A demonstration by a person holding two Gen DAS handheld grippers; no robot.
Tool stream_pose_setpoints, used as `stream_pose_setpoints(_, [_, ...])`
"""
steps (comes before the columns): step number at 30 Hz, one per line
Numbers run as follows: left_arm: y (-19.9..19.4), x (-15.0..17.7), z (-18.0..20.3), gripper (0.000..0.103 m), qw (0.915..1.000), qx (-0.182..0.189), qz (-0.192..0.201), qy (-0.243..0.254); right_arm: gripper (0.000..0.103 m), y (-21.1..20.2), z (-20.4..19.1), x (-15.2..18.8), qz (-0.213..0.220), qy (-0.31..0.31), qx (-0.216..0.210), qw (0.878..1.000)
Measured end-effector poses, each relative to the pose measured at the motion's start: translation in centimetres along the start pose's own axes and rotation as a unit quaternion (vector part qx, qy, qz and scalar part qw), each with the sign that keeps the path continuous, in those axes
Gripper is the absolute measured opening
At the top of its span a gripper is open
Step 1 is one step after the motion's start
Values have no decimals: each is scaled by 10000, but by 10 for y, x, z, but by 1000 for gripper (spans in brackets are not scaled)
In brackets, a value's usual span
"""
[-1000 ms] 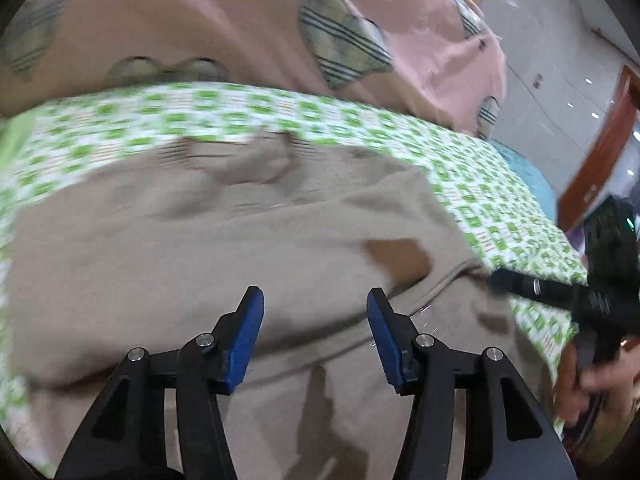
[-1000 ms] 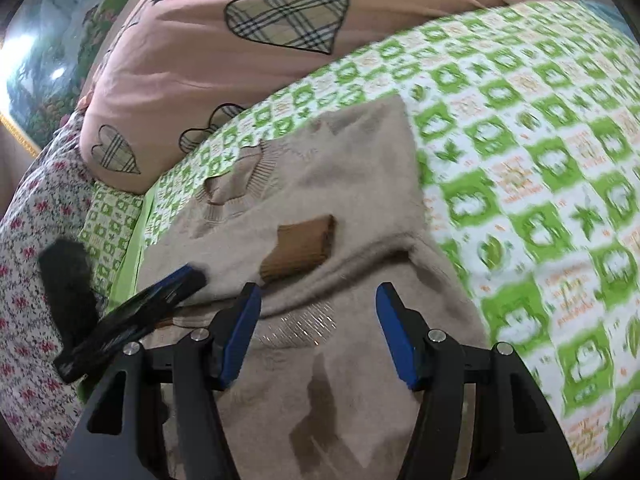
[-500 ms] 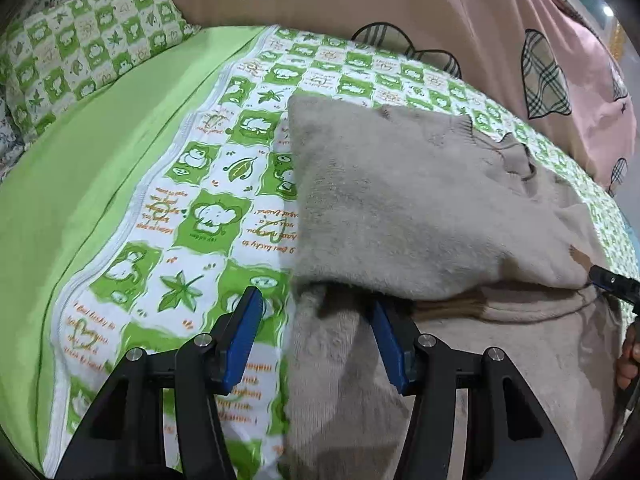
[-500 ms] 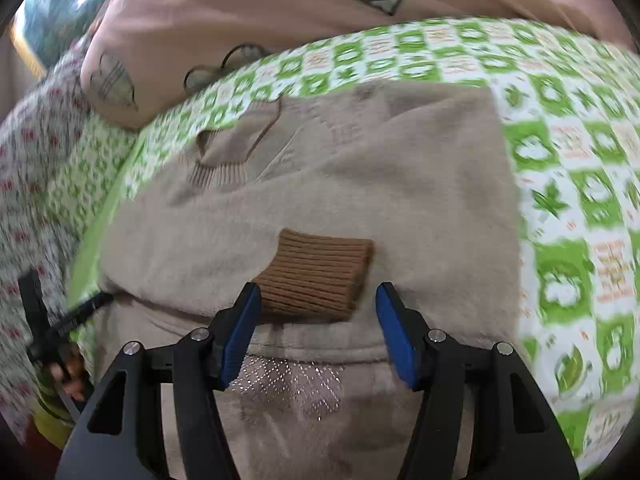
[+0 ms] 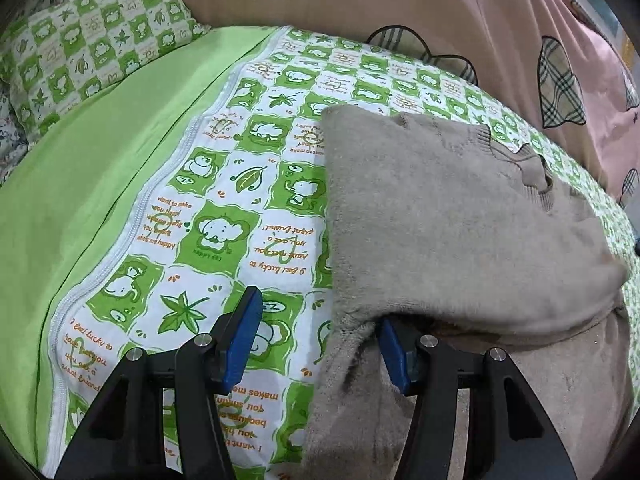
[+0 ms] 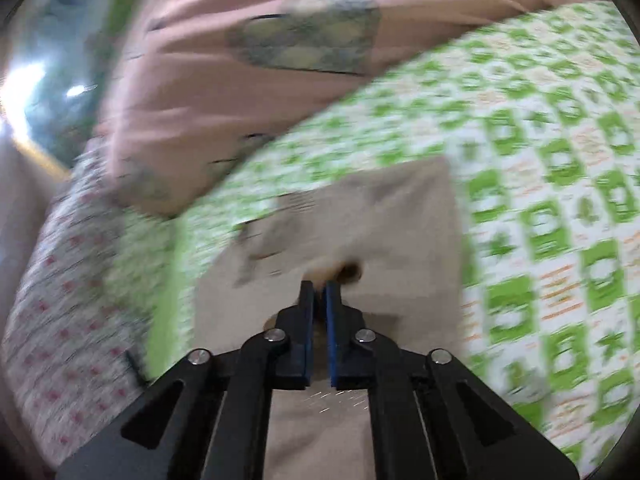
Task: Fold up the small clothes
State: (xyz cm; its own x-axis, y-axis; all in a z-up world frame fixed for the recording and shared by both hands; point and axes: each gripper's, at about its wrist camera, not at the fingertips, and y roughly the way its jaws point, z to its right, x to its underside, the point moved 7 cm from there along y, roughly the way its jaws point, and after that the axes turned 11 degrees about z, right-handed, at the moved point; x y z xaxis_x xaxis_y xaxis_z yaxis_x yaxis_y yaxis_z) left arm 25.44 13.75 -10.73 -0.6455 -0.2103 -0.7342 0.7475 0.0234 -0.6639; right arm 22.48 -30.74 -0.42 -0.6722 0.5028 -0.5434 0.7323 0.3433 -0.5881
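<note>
Across the bed, a green-and-white patterned sheet [image 5: 248, 208] is spread, and on it a beige knitted sweater [image 5: 440, 220] is laid, its upper part folded down over the lower part so that a thick folded edge is formed near the bottom of the left wrist view. From that view the sweater is seen to occupy the right half of the sheet, with its ribbed neckline [image 5: 532, 168] turned toward a pink quilt with plaid hearts [image 5: 440, 8] that is piled just behind it. A plain green band of fabric [image 5: 100, 152] is seen to the left of the patterned sheet, and a green checked pillow [image 5: 80, 48] lies beyond it. The left gripper [image 5: 316, 344] is held low over the sweater's left edge with its jaws standing well apart; the right blue pad [image 5: 394, 356] is tucked under the folded edge of the sweater, while the left pad is over bare sheet, and nothing is pressed between them. In the right wrist view, which is heavily blurred, the right gripper [image 6: 320, 312] is shown with its jaws brought almost fully together. A small brown piece [image 6: 348, 270] is seen just past the tips on the sweater [image 6: 400, 240]; whether any fabric is pinched between the pads cannot be told. A floral cloth with red marks [image 6: 60, 300] is seen at the left of that view.
</note>
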Motion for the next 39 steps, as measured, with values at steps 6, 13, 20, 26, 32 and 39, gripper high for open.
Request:
stream_pose_setpoints(6, [-3,1,-2,57,10000,26,-12,-25,11,25,11,25,-214,54,124,9997])
stream_pose_setpoints(13, [-1,3,0,57,10000,-67,-30,29,49,32,7,66,-364,-1016,649,9920])
stream_pose_setpoints(20, [-3,4,-1,57,9999,-125,-9,-64,7,-2,-6,43,176,-893,227,9956])
stream_pose_setpoints(26, [-21,6,9,56,9986,505,-146,26,11,23,23,54,-299,-917,891,9913])
stream_pose_setpoints(32, [-27,-18,11,64,9920,1215,-148,-303,42,-7,11,52,292,-1132,1054,9875])
stream_pose_setpoints(39, [49,-40,30,60,9867,1393,-661,-522,43,11,-32,84,-71,-1565,414,9868])
